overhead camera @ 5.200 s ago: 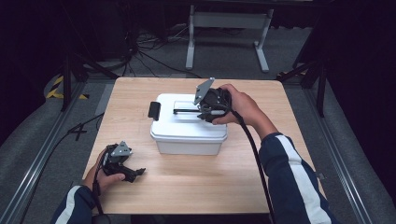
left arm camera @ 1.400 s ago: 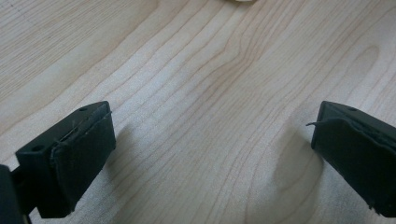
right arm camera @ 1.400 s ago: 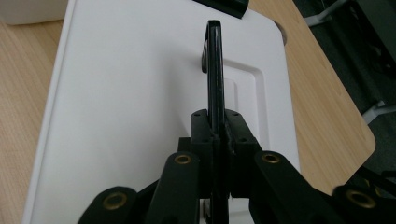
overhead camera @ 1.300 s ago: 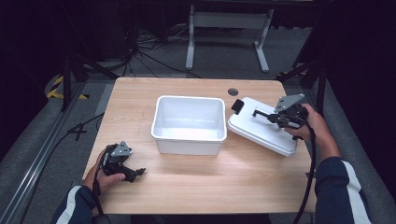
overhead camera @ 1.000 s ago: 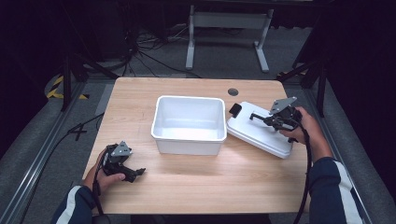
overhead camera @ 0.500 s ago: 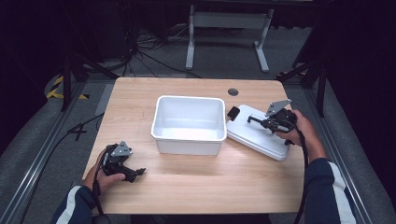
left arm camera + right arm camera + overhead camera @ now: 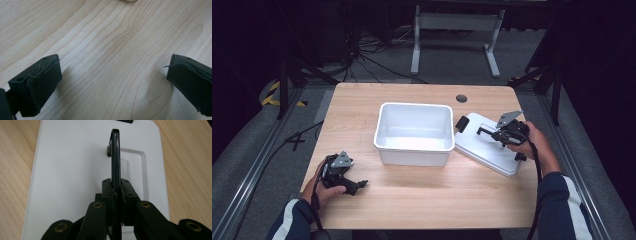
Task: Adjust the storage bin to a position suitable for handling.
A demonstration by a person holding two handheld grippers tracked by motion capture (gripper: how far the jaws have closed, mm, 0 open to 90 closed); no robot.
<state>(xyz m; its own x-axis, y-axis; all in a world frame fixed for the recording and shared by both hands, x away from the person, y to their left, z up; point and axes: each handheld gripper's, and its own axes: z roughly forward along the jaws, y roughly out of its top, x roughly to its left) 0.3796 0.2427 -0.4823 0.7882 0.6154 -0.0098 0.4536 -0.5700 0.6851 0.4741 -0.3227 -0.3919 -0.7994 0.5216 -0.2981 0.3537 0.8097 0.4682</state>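
A white open box [image 7: 414, 132] stands in the middle of the wooden table [image 7: 422, 195]. To its right the white lid [image 7: 484, 145] lies on the table, its near end against the box. My right gripper [image 7: 493, 133] is shut on the lid's black handle [image 7: 115, 157], which stands upright between the pads in the right gripper view; the white lid [image 7: 75, 170] spreads out below it. My left gripper [image 7: 358, 186] rests at the table's front left in a hand. Its jaws are wide apart over bare wood, and my left gripper [image 7: 112, 82] holds nothing.
A round cable hole [image 7: 461, 98] sits in the table behind the lid. A black clip [image 7: 460, 123] is on the lid's end near the box. Dark floor, cables and a metal stand [image 7: 457, 30] lie beyond the far edge.
The lid, once on the box, has been carried to the right and set down. Over the last second the right gripper moved it slightly left toward the box. The left hand stayed still.
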